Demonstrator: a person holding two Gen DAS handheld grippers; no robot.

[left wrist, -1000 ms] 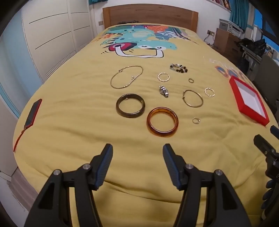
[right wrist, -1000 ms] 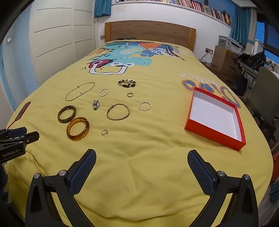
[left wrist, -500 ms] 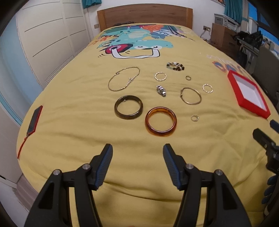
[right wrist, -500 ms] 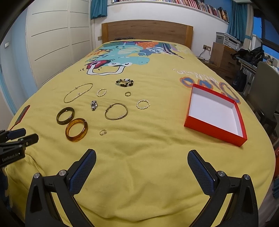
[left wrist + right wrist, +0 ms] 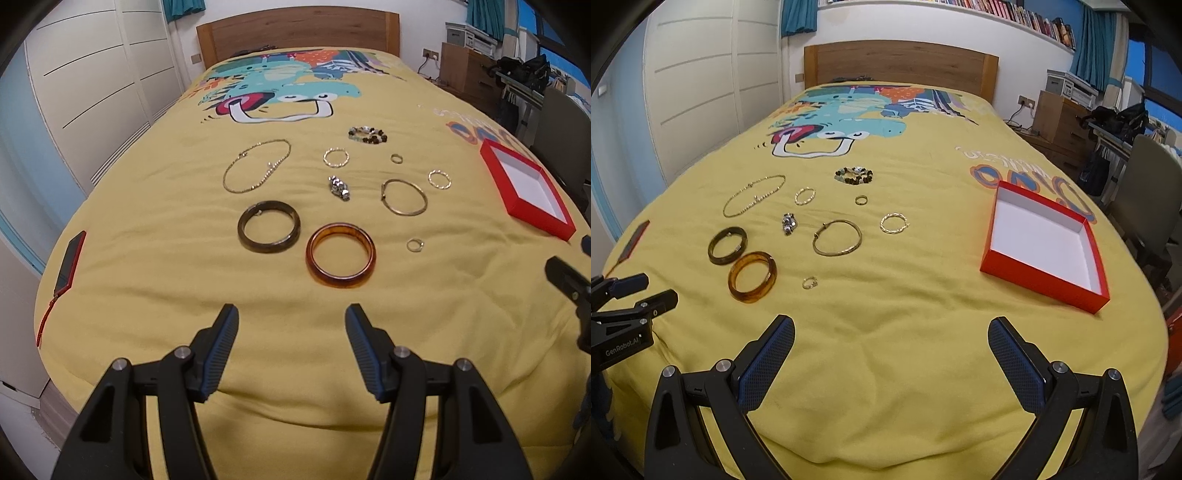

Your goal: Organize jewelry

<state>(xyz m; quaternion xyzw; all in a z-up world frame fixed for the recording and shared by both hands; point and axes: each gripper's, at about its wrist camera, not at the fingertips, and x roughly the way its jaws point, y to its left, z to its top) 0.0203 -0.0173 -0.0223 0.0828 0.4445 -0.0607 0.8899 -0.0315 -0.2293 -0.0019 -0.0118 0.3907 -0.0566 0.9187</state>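
Observation:
Jewelry lies spread on a yellow bedspread (image 5: 147, 258): an amber bangle (image 5: 340, 254) (image 5: 752, 271), a dark bangle (image 5: 268, 226) (image 5: 727, 245), a gold chain (image 5: 256, 170), a thin gold hoop bangle (image 5: 404, 196) (image 5: 837, 237), a beaded bracelet (image 5: 368, 134), a silver charm (image 5: 339, 188) and several small rings. An open red box (image 5: 1046, 246) (image 5: 524, 188), white inside and empty, sits at the right. My left gripper (image 5: 290, 325) is open and empty, just short of the amber bangle. My right gripper (image 5: 891, 341) is wide open and empty, near the bed's foot.
A red-edged phone (image 5: 69, 260) lies at the bed's left edge. White wardrobe doors stand on the left. A wooden headboard is at the far end. A drawer unit, chair and clutter stand to the right of the bed.
Both grippers have drifted slightly and the views have tilted a little. No jewelry has moved, and both grippers stay open.

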